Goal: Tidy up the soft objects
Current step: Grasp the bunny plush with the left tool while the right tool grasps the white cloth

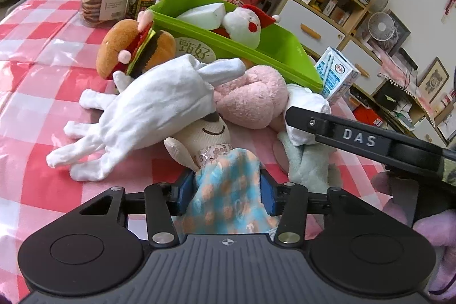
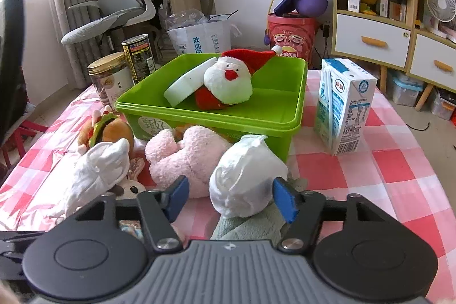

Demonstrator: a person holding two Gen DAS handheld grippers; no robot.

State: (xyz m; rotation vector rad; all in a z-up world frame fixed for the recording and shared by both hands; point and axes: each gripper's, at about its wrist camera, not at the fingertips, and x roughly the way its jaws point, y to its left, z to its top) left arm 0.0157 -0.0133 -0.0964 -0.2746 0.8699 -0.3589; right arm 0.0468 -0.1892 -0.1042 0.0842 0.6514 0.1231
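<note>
Two hand-held grippers: left (image 1: 225,197) clamped on the doll's blue-orange skirt (image 1: 228,190), right (image 2: 230,197) open around the white bundle (image 2: 245,178), green bin (image 2: 199,111) straight ahead, right nearer.

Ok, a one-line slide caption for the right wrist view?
Open right gripper straddles a white cloth bundle before the green bin holding a Santa plush.
</note>
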